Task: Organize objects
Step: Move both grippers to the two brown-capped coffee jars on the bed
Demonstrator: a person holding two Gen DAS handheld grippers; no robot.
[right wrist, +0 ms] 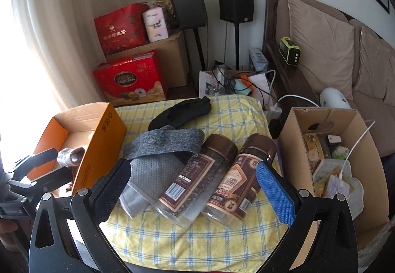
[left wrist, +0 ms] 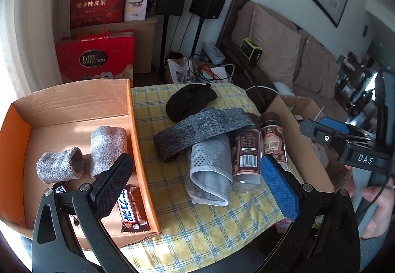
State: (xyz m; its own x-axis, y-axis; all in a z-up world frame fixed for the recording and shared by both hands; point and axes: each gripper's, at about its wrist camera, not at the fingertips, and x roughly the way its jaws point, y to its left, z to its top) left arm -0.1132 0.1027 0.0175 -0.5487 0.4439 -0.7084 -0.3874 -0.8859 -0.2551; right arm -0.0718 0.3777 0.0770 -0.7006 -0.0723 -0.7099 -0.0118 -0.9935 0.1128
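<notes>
Left wrist: left gripper (left wrist: pixel 196 189) agape (empty), orange box (left wrist: pixel 138 139) beside

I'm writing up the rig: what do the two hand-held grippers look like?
Both match: the left hand-held gripper and right hand-held gripper have black forked frames with silver pivot bolts, one black textured pad and one blue. The right one's body reads "DAS" in white, with a thin black cable beside the bare hand.

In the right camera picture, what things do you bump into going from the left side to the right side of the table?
Orange box → grey cloth → first brown-lidded jar → second brown-lidded jar → brown cardboard box.
</notes>
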